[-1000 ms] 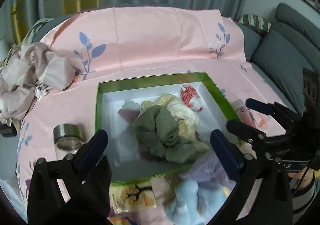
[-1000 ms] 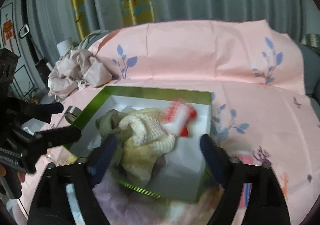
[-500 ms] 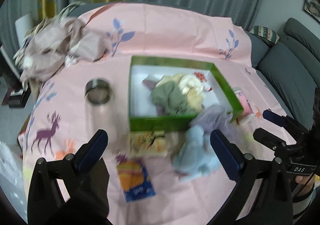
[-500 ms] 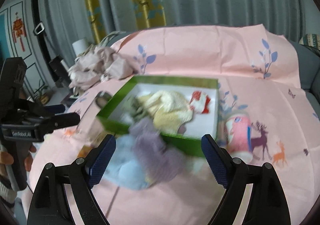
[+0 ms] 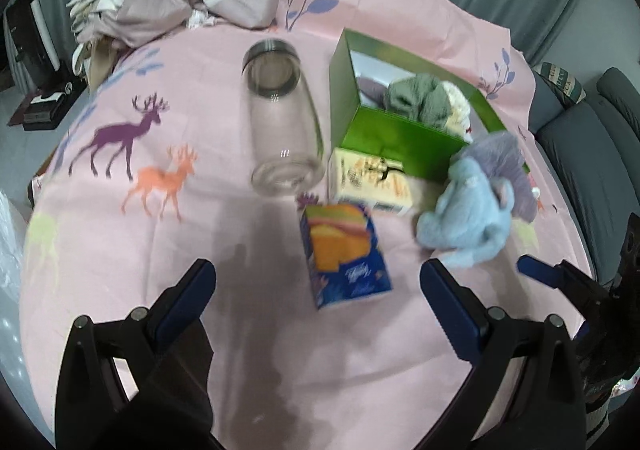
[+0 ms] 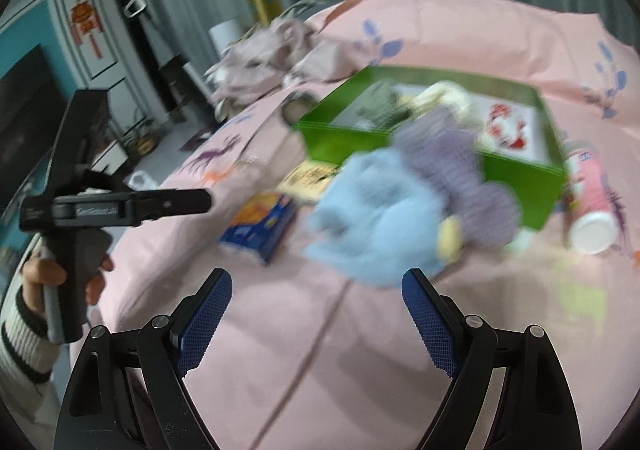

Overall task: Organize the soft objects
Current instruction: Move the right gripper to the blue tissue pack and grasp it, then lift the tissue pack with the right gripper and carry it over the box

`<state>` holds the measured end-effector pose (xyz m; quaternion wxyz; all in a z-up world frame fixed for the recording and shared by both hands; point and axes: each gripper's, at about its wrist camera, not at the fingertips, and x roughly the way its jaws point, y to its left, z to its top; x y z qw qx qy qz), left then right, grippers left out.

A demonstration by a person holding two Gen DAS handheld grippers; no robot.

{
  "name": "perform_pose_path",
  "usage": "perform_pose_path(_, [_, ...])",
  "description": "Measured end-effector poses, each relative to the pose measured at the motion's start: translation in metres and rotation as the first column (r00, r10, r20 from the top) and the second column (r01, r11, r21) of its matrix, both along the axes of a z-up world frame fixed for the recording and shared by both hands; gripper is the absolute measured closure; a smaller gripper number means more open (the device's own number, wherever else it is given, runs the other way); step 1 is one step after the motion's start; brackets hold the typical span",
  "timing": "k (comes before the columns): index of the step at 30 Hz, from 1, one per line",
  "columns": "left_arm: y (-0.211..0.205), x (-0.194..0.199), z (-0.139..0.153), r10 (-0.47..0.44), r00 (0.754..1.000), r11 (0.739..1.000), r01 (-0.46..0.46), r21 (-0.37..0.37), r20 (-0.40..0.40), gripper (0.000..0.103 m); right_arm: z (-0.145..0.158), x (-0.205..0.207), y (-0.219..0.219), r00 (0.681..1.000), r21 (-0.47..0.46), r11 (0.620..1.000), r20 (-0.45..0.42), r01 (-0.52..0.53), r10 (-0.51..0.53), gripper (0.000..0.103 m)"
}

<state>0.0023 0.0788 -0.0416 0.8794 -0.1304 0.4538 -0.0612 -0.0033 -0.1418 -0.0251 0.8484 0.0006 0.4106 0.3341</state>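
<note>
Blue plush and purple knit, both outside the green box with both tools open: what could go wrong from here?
1. The blue plush and purple knit lie against each other at the green box corner; grabbing one may drag the other.
2. The glass jar lies on its side and the pink bottle lies beside the box; a sweeping reach could roll either.
3. The box already holds a heap that includes a green cloth; more items may spill over the rim.

Both grippers hover, jaws wide apart, empty.
</note>
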Motion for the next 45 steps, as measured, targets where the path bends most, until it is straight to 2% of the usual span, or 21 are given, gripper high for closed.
perform_pose_path(2, [0.000, -0.003, -0.006, -0.002, 1.000, 1.000, 0.002, -0.006, 0.002, 0.003, -0.010, -0.005, 0.012, 0.999, 0.015, 1.000, -0.024, -0.028, 0.028, 0.016])
perform_pose_path(6, [-0.003, -0.005, -0.013, -0.037, 0.999, 0.998, 0.037, -0.041, -0.001, 0.013, -0.027, -0.008, 0.036, 0.994, 0.020, 0.997, -0.077, -0.070, 0.071, 0.016])
perform_pose_path(9, [-0.006, -0.003, -0.016, -0.063, 0.998, 0.998, 0.063, -0.032, 0.000, 0.016, -0.033, -0.004, 0.053, 0.992, 0.002, 0.995, -0.070, -0.102, 0.102, 0.022])
perform_pose_path(12, [-0.003, 0.003, -0.020, -0.083, 0.997, 0.995, 0.082, -0.061, -0.004, 0.023, -0.037, 0.005, 0.065, 0.991, -0.010, 0.993, -0.066, -0.118, 0.117, 0.026])
perform_pose_path(16, [-0.003, 0.010, -0.021, -0.110, 0.994, 0.991, 0.110, -0.081, 0.005, 0.024, -0.039, 0.017, 0.083, 0.989, -0.054, 0.988, -0.041, -0.147, 0.145, 0.033])
perform_pose_path(19, [-0.006, 0.014, -0.023, -0.132, 0.991, 0.988, 0.132, -0.086, 0.005, 0.031, -0.041, 0.024, 0.093, 0.986, -0.059, 0.985, -0.040, -0.163, 0.161, 0.034])
perform_pose_path(20, [-0.007, 0.016, -0.023, -0.141, 0.990, 0.986, 0.141, -0.087, 0.006, 0.037, -0.041, 0.026, 0.097, 0.985, -0.061, 0.984, -0.038, -0.169, 0.167, 0.036])
perform_pose_path(22, [-0.008, 0.018, -0.026, -0.154, 0.988, 0.984, 0.153, -0.092, -0.001, 0.044, -0.042, 0.028, 0.102, 0.983, -0.067, 0.980, -0.034, -0.185, 0.183, 0.043])
perform_pose_path(24, [-0.009, 0.020, -0.028, -0.168, 0.986, 0.981, 0.166, -0.101, -0.009, 0.057, -0.044, 0.028, 0.107, 0.979, -0.082, 0.976, -0.033, -0.202, 0.200, 0.052])
perform_pose_path(25, [-0.009, 0.021, -0.031, -0.169, 0.986, 0.982, 0.167, -0.092, -0.015, 0.060, -0.044, 0.027, 0.108, 0.978, -0.086, 0.974, -0.033, -0.208, 0.206, 0.055])
perform_pose_path(30, [-0.006, 0.017, -0.031, -0.168, 0.986, 0.980, 0.166, -0.110, -0.005, 0.060, -0.044, 0.027, 0.108, 0.978, -0.084, 0.975, -0.034, -0.206, 0.204, 0.060])
perform_pose_path(34, [-0.010, 0.009, -0.023, -0.175, 0.984, 0.981, 0.175, -0.080, 0.016, 0.060, -0.039, 0.022, 0.107, 0.980, -0.077, 0.977, -0.025, -0.200, 0.198, 0.060])
perform_pose_path(39, [-0.014, -0.005, -0.002, -0.188, 0.980, 0.979, 0.192, -0.069, 0.069, 0.060, -0.020, 0.011, 0.098, 0.982, -0.042, 0.982, 0.020, -0.186, 0.187, 0.060])
perform_pose_path(45, [-0.032, -0.017, 0.027, -0.204, 0.969, 0.978, 0.207, -0.009, 0.136, 0.059, 0.005, -0.002, 0.087, 0.981, -0.027, 0.986, 0.097, -0.166, 0.168, 0.060])
